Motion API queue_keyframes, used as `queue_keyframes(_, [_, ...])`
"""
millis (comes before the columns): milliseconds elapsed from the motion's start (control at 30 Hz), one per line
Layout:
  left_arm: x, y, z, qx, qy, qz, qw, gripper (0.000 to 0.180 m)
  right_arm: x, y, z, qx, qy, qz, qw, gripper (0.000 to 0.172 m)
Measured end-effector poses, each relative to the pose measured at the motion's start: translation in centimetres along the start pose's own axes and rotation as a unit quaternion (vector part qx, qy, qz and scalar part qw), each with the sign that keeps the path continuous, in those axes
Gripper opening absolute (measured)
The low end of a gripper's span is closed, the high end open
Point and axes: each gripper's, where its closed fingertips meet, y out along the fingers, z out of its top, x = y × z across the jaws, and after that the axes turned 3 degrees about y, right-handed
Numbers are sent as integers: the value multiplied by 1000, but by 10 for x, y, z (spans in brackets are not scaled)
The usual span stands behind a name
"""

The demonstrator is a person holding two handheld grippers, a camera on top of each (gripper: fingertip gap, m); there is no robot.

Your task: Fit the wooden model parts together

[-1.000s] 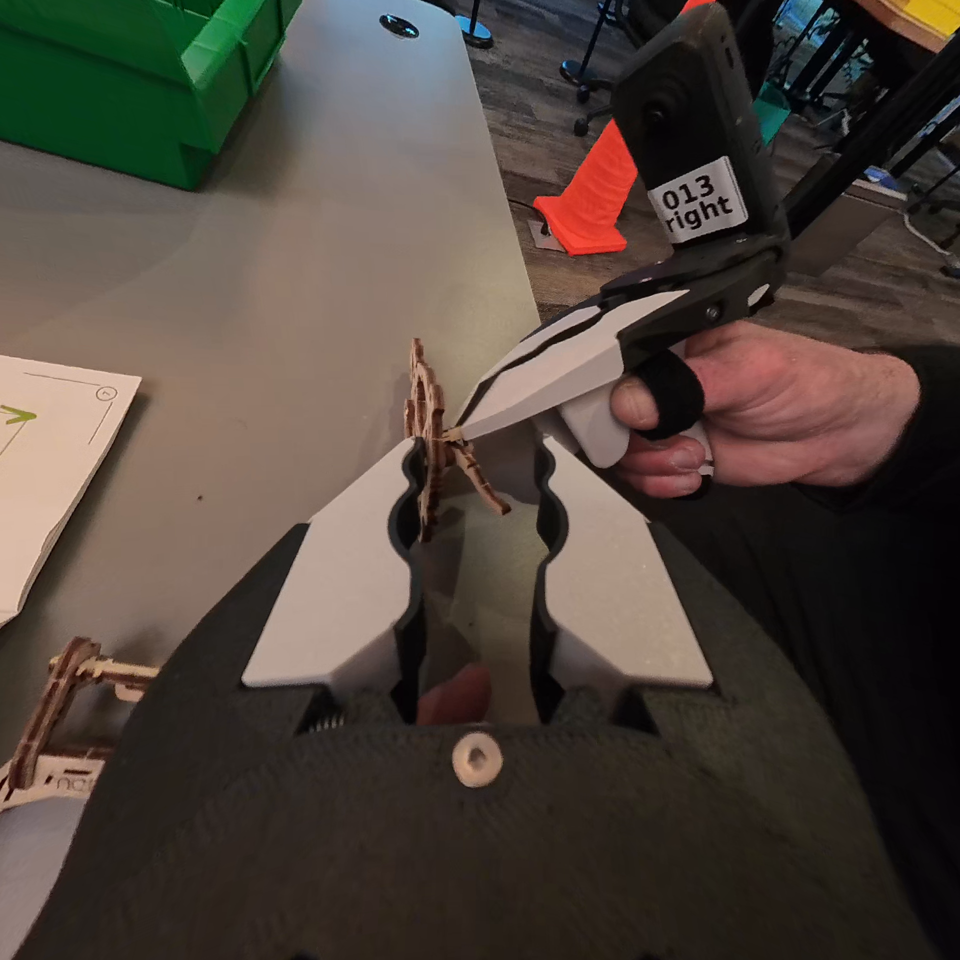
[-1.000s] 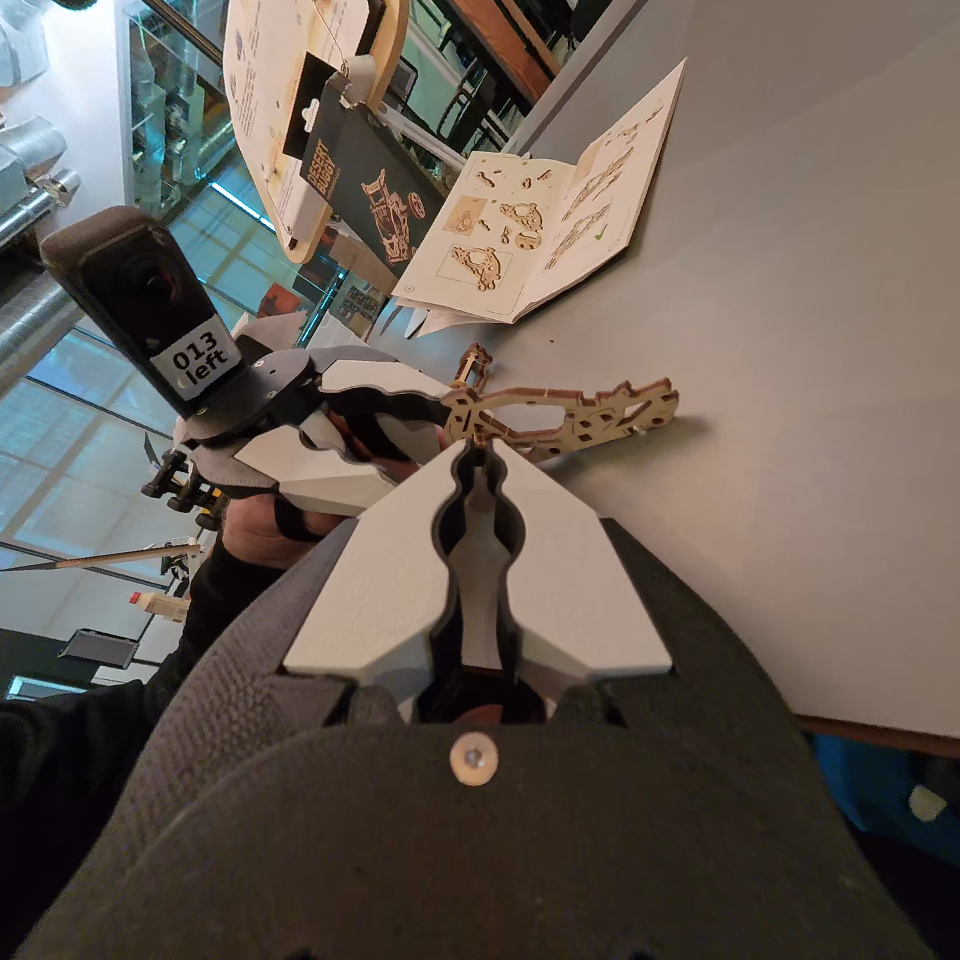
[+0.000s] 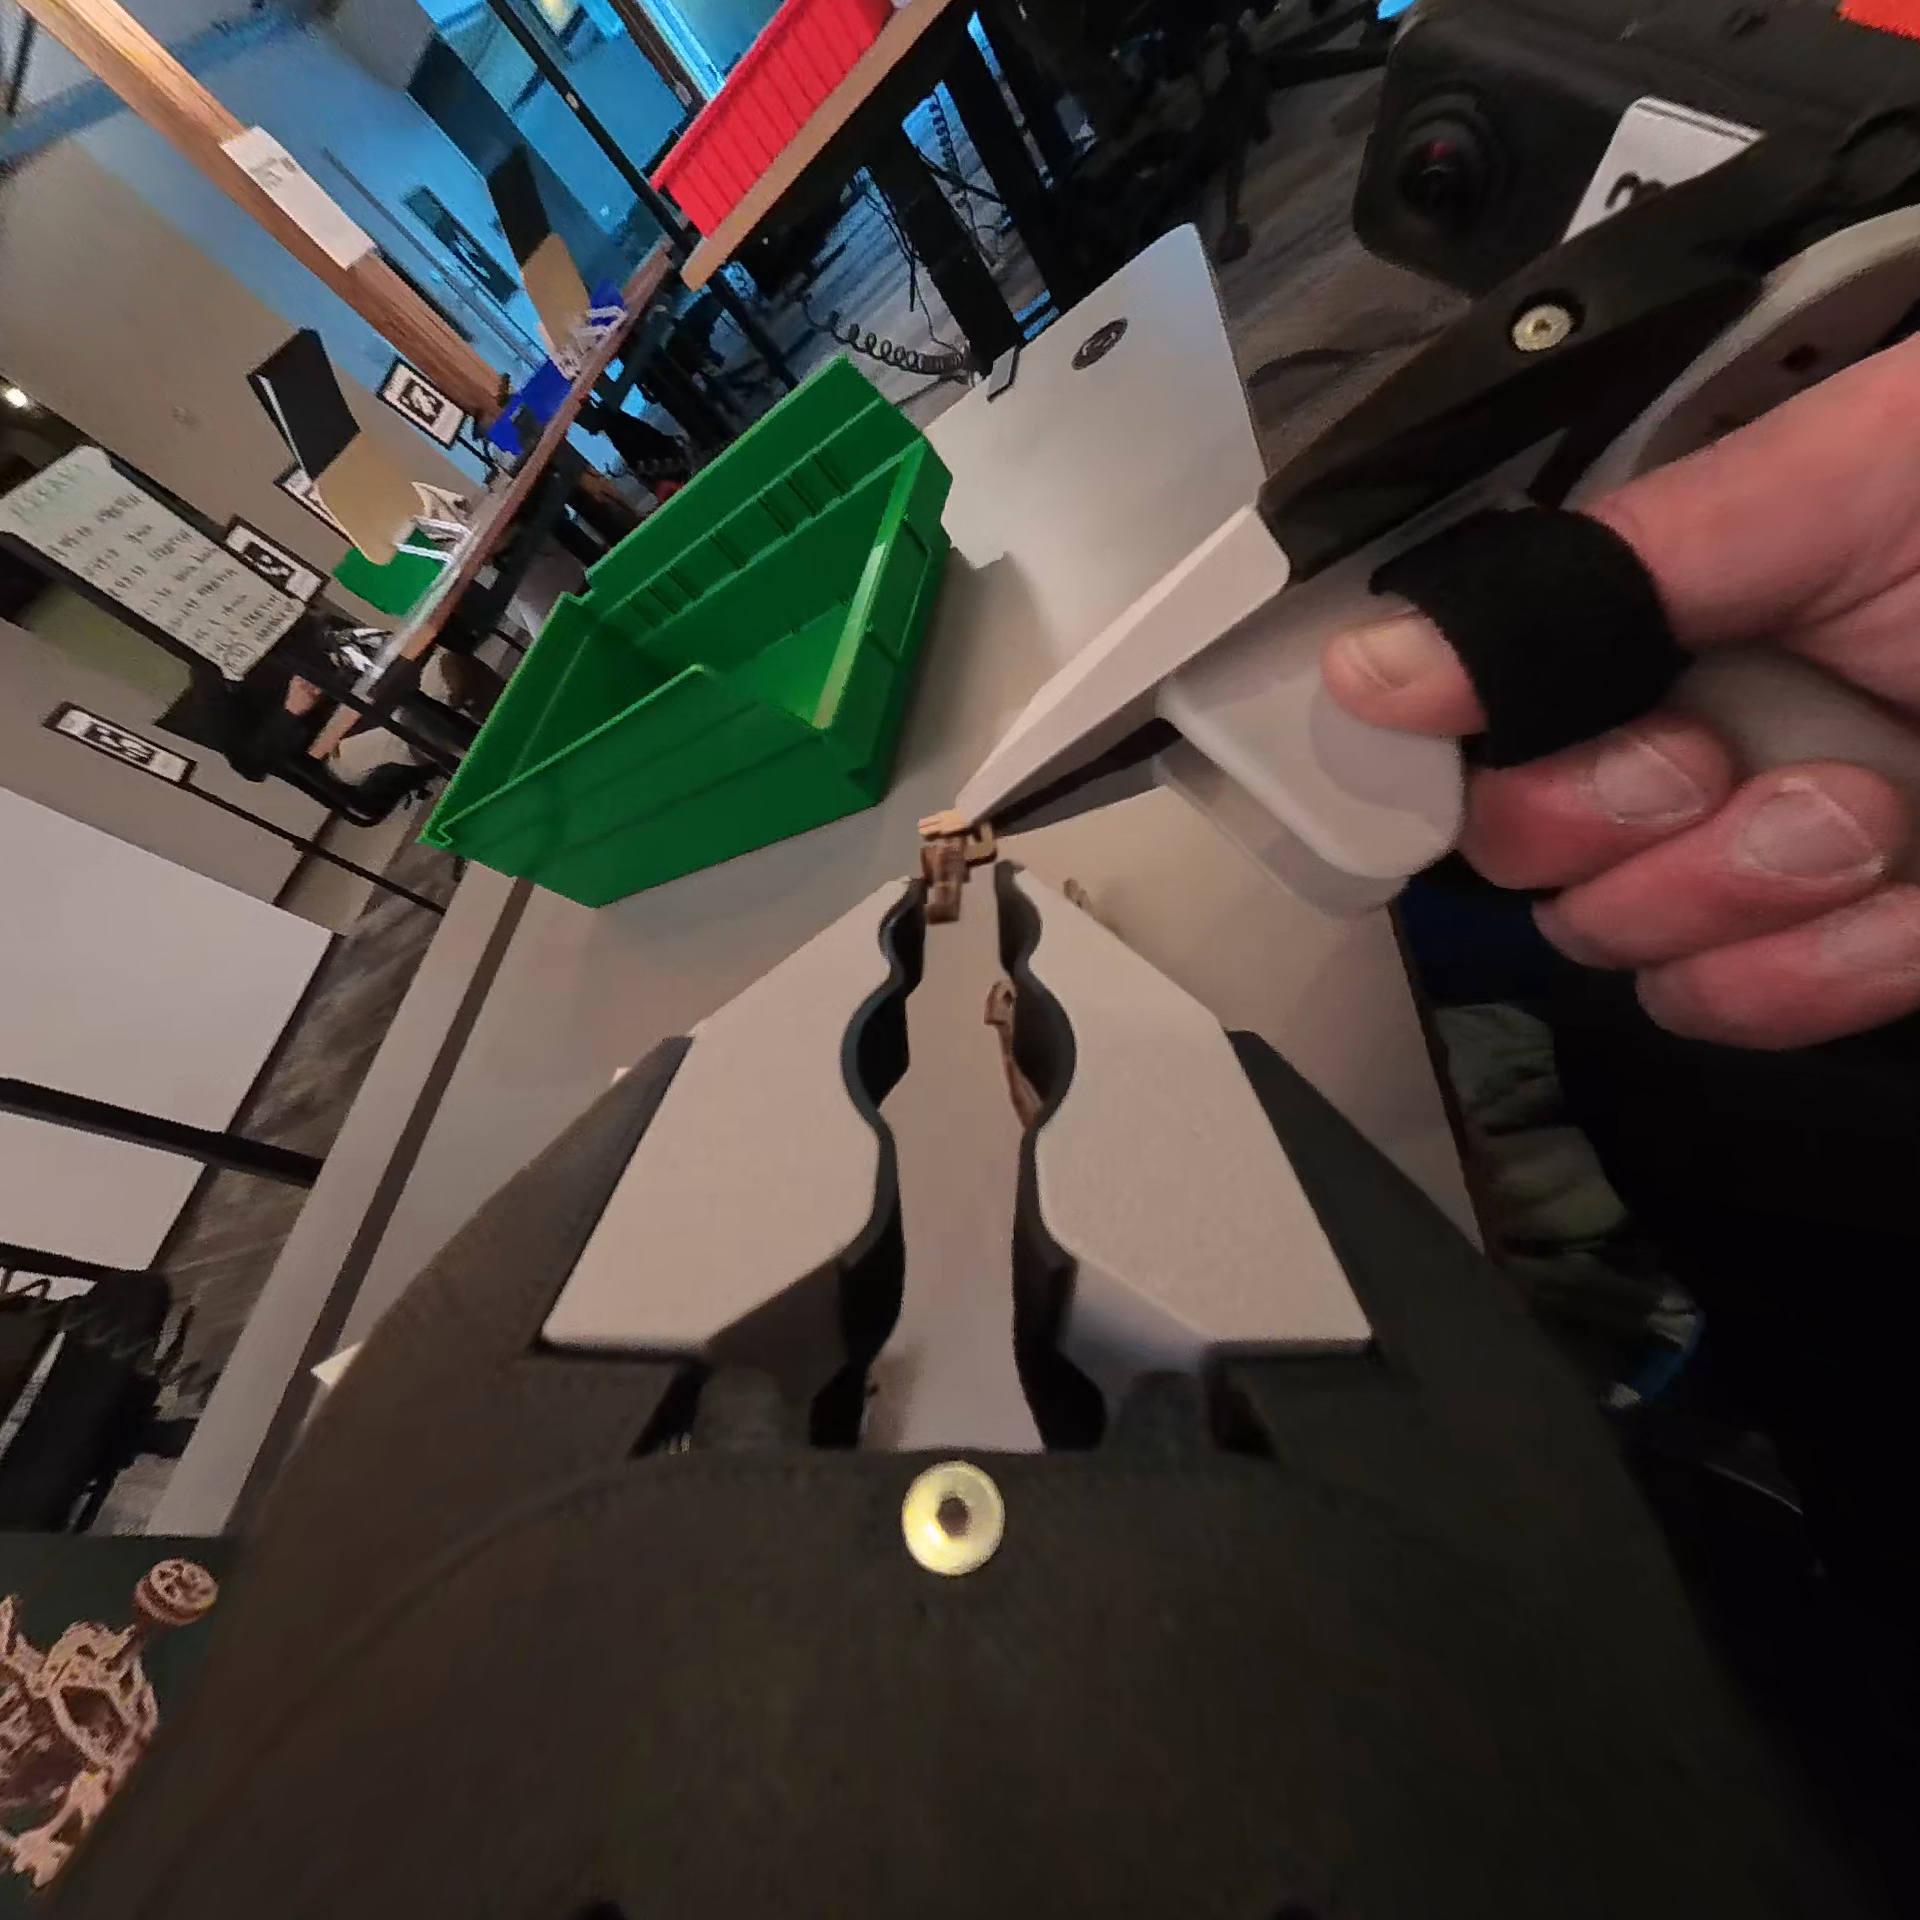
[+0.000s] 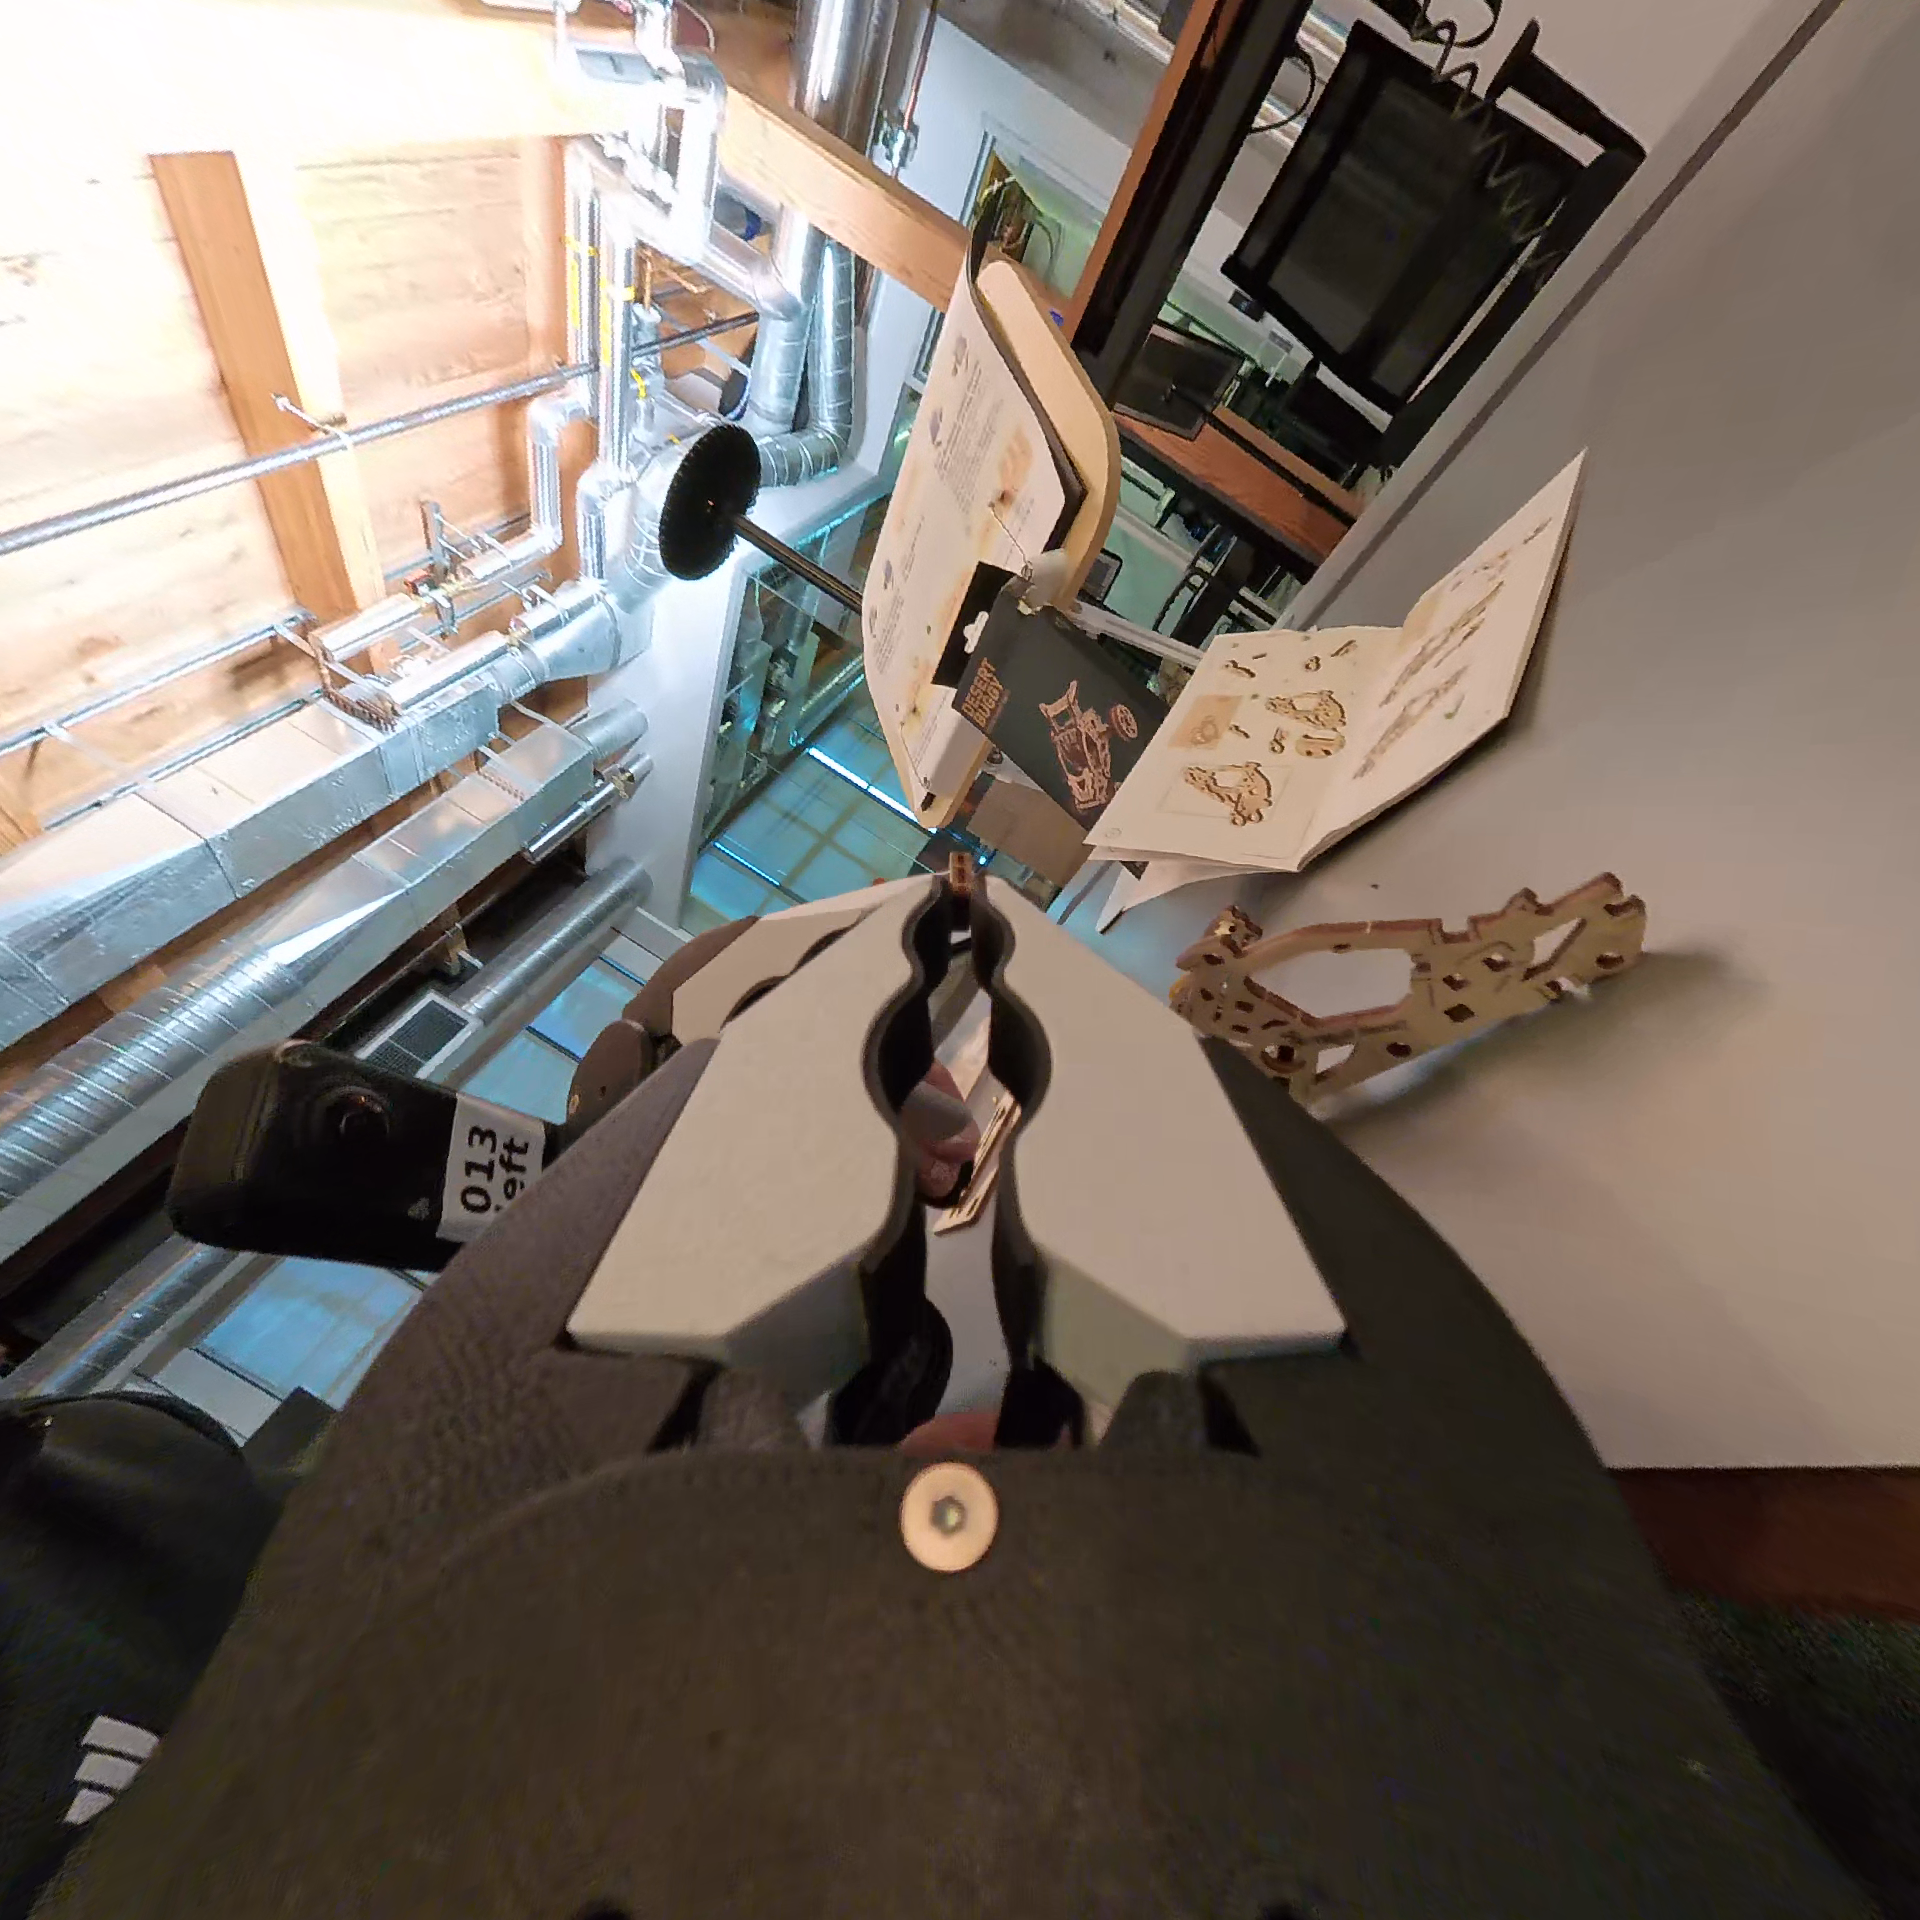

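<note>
My right gripper (image 4: 961,902) was clamped tight on a small wooden part (image 4: 960,876), its long axis running along my fingers and its end poking out just past the tips. My left gripper (image 3: 958,896) stood narrow around the same part (image 3: 943,875); the part lay against the left pad, with a gap to the right one. There its long axis ran on from the tips toward the right gripper (image 3: 987,816). A flat wooden frame (image 4: 1413,987) lay on the table (image 4: 1714,623), right of my right fingers, its length pointing away to the right.
</note>
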Motion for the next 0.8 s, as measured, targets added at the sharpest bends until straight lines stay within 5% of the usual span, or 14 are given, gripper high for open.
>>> queue_keyframes(633, [-14, -6, 11, 16, 47, 70, 996, 5, -12, 5, 6, 29, 6, 12, 1000, 1])
queue_keyframes(800, [-17, -6, 12, 29, 43, 65, 997, 29, -11, 6, 7, 25, 3, 10, 1000, 1])
